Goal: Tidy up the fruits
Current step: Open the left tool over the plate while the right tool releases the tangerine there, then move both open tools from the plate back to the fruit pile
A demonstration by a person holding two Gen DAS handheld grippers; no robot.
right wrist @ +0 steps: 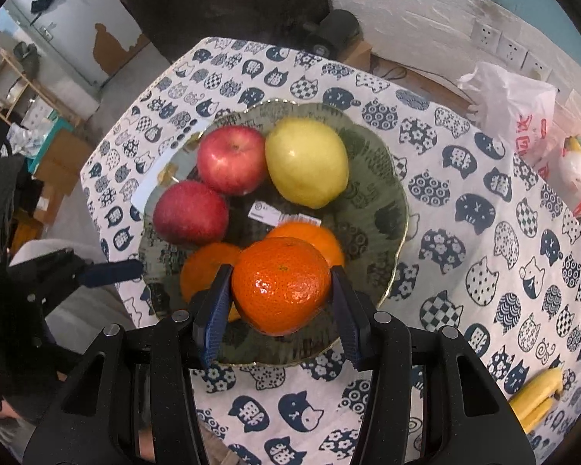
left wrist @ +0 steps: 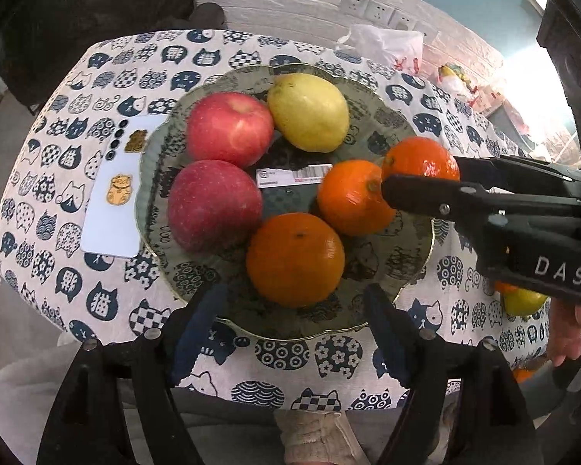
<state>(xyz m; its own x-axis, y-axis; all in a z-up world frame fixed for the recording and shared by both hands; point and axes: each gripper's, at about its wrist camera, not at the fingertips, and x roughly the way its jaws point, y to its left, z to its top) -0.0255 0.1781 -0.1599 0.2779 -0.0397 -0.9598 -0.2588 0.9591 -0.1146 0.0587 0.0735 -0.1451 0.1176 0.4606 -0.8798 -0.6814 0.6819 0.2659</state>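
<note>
Glass plate (left wrist: 403,128), scalloped rim, printed pattern, on the counter (left wrist: 97,290) under a cat-print cloth.

Contents of plate:
- Two red apples (left wrist: 228,133) (left wrist: 213,205), touching, left side.
- One yellow pear (left wrist: 308,111), far side, just beside the upper apple.
- Two oranges (left wrist: 295,259) (left wrist: 350,197) resting on the plate, near side and right.
- White barcode label (left wrist: 294,176) at the plate's centre.

Third orange (right wrist: 282,285): clamped between the blue pads of the right hand-held gripper (right wrist: 281,310), over the plate's near-right part; whether it touches the plate cannot be told.

Left hand-held gripper (left wrist: 288,333): jaws apart, nothing between them, over the plate's near rim, close to the nearest orange.

Off the plate:
- White phone (left wrist: 114,193), face down, cat stickers, just left of the plate.
- Bananas (right wrist: 538,397) at the cloth's right edge.
- White plastic bag (right wrist: 511,104) at the far right by the wall.
</note>
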